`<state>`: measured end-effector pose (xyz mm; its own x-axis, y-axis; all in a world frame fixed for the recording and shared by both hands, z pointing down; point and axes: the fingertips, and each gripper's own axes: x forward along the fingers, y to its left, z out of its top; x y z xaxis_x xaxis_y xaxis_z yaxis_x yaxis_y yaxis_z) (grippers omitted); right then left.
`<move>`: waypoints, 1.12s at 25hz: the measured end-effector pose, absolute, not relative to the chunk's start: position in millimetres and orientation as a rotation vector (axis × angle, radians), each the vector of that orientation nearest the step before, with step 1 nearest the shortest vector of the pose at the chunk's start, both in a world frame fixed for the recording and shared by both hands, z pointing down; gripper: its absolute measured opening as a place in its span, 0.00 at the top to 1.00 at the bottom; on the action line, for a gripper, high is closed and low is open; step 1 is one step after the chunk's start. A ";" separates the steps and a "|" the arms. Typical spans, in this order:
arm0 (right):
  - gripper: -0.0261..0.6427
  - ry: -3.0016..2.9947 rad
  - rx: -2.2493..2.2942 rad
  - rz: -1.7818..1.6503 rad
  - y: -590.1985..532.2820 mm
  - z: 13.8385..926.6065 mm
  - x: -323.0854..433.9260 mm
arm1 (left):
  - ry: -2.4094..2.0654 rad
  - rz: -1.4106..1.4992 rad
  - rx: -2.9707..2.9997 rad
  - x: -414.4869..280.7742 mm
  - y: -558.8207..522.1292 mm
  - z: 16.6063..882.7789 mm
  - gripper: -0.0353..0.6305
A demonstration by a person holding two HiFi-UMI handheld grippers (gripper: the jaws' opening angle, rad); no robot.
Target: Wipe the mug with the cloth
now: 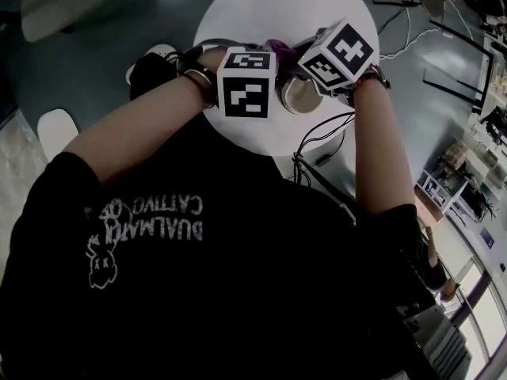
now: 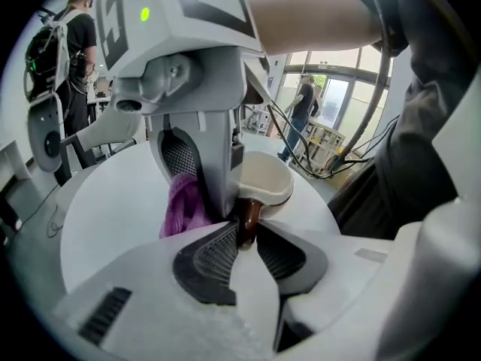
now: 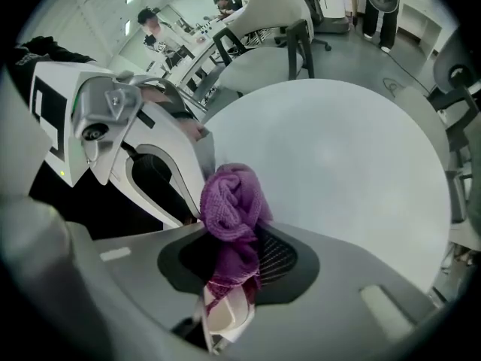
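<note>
Jaws of the left gripper stand partly closed, pinching the brown handle of the mug, whose cream mouth faces up. Those of the right gripper are clamped on the bunched purple cloth, which bulges out past their tips. In the left gripper view the cloth sits just left of the mug, with one right jaw between them; whether cloth and mug touch cannot be made out. Both grippers hover close together over the near edge of the round white table, with a chair beyond its far side.
</note>
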<state>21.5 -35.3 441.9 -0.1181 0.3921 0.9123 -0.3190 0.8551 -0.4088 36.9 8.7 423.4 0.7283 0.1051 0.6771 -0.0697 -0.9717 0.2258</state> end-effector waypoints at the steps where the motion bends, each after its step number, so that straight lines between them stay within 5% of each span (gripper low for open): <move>1: 0.79 -1.574 -0.059 0.604 -32.8 443.8 20.8 | 0.021 1.072 2.694 36.2 11.3 424.8 0.82; 28: 0.79 -1.878 0.138 0.706 -47.3 454.6 40.8 | -0.035 1.176 2.664 47.1 17.4 432.4 0.82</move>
<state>40.8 -47.3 454.6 -0.4194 0.2265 0.8791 -0.4090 0.8174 -0.4057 47.1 17.4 432.4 0.6777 0.0702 0.7319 -0.1132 -0.9736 0.1982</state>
